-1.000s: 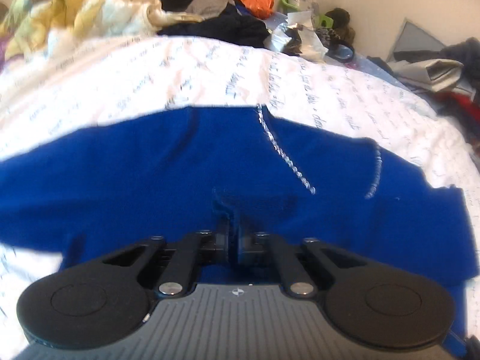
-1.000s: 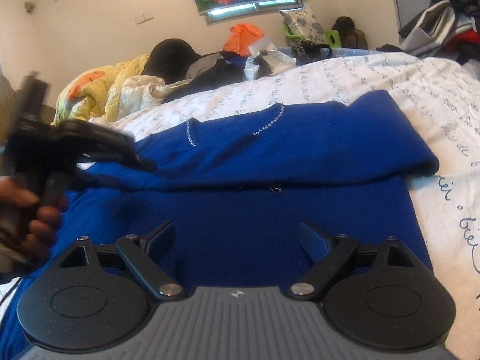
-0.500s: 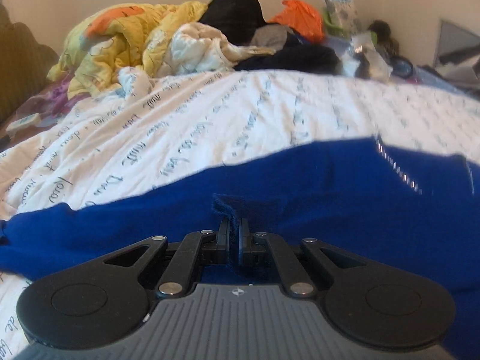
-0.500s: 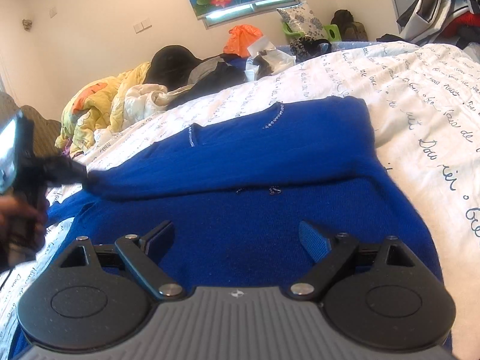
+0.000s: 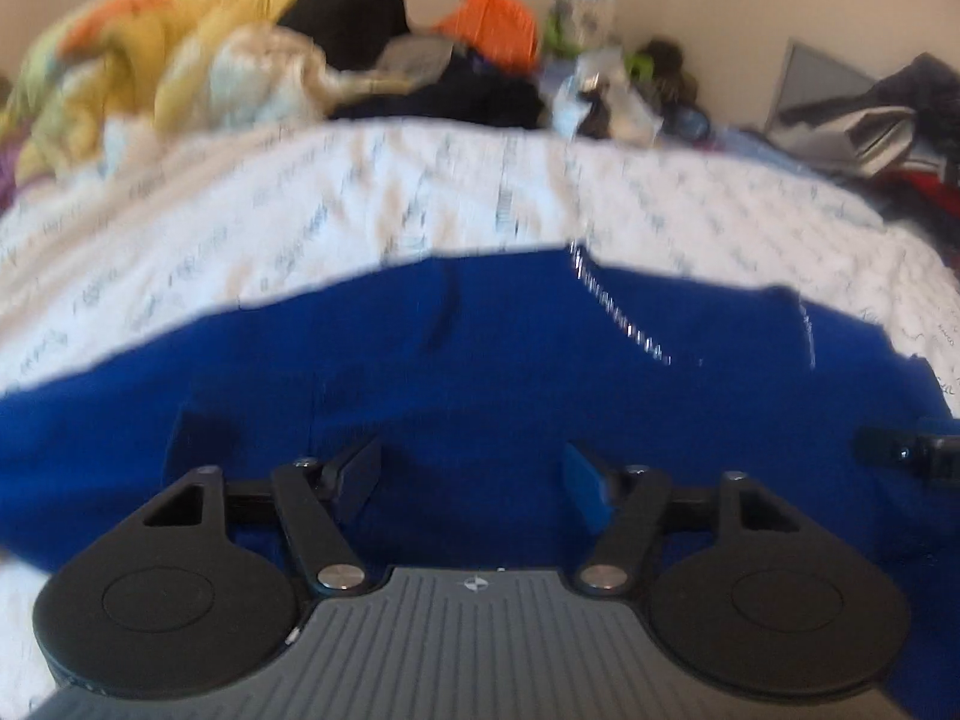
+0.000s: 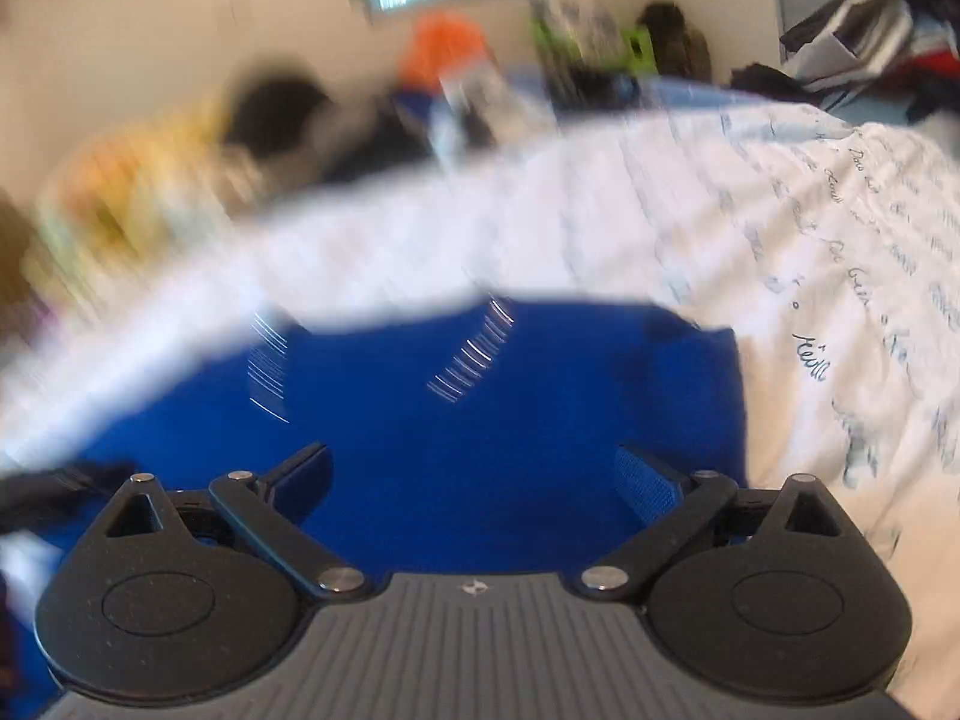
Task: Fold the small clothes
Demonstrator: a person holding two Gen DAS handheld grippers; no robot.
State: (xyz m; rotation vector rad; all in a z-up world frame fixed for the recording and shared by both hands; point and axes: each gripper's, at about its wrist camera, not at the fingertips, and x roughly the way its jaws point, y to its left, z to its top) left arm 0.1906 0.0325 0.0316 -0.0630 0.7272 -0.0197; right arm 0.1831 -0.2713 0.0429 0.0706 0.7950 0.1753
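Blue knit fills the lower half of both wrist views: a sweater (image 5: pixel 480 396) lies spread flat on the bed (image 5: pixel 300 228), over a white sheet printed with script. The left hand-held gripper (image 5: pixel 474 483) has just been opening; its jaws now stand apart above the cloth with nothing pinched between them, and its blue pads (image 5: pixel 585 492) hover clear of the fabric. A small raised tab of blue cloth (image 5: pixel 201 441) sits just left of it. The right hand-held gripper (image 6: pixel 474 480) has also been widening and is spread as far as it goes, empty, over the right part of the sweater (image 6: pixel 480 408), whose right edge (image 6: pixel 735 396) meets the sheet (image 6: pixel 810 252) close by. Two short lines of silver beading (image 6: pixel 474 354) cross the cloth ahead of it. In the left view the same beading (image 5: pixel 618 312) runs slantwise near the far edge of the sweater, and the tip of the right gripper (image 5: pixel 900 450) shows at the right margin. The right view is heavily blurred.

Behind the bed a yellow quilt (image 5: pixel 150 72), a dark heap (image 5: pixel 354 6), an orange item (image 5: pixel 492 18) and other clutter are piled along the wall; more clothes (image 6: pixel 870 42) are stacked at the right. None of it lies between the grippers and the sweater.
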